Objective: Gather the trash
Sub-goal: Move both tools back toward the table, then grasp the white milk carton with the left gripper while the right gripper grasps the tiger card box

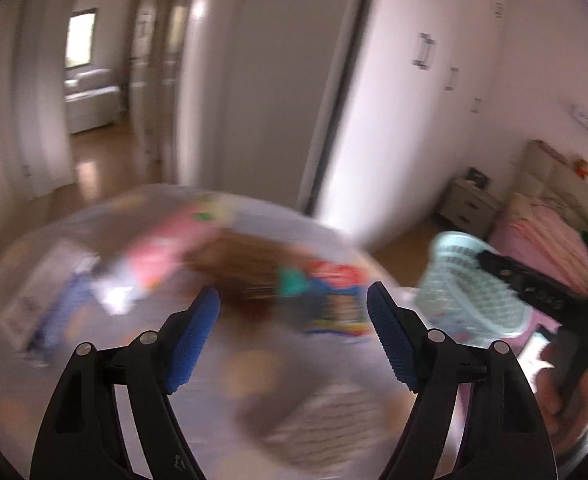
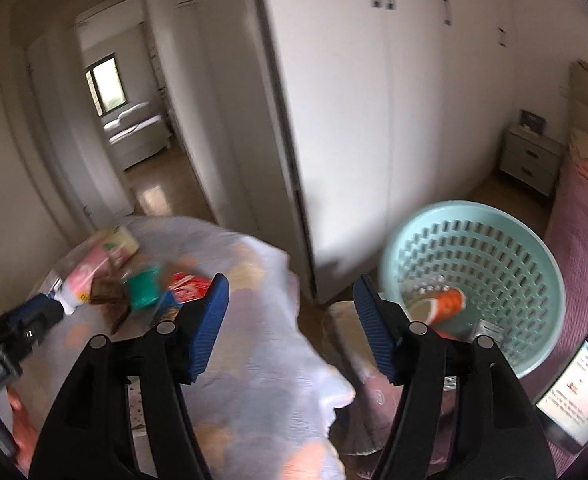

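Blurred trash lies on a round table under a pale patterned cloth [image 1: 221, 368]: a pink packet [image 1: 161, 256], a brown piece [image 1: 237, 264], a teal cup [image 1: 291, 282] and a red and blue packet [image 1: 336, 300]. My left gripper [image 1: 294, 308] hangs open above the table with nothing between its blue pads. In the right wrist view the same pink packet [image 2: 87, 272], teal cup [image 2: 143, 286] and red packet [image 2: 187, 284] lie left of my open, empty right gripper [image 2: 289, 300]. A mint basket [image 2: 506, 236] at the right holds an orange paper cup [image 2: 442, 304].
White wardrobe doors [image 2: 374, 120] stand behind the table and basket. A lit phone [image 2: 574, 384] lies on the pink bed [image 2: 586, 240]. A nightstand [image 2: 530, 160] sits in the far corner. An open doorway [image 2: 133, 128] leads to another room at the left.
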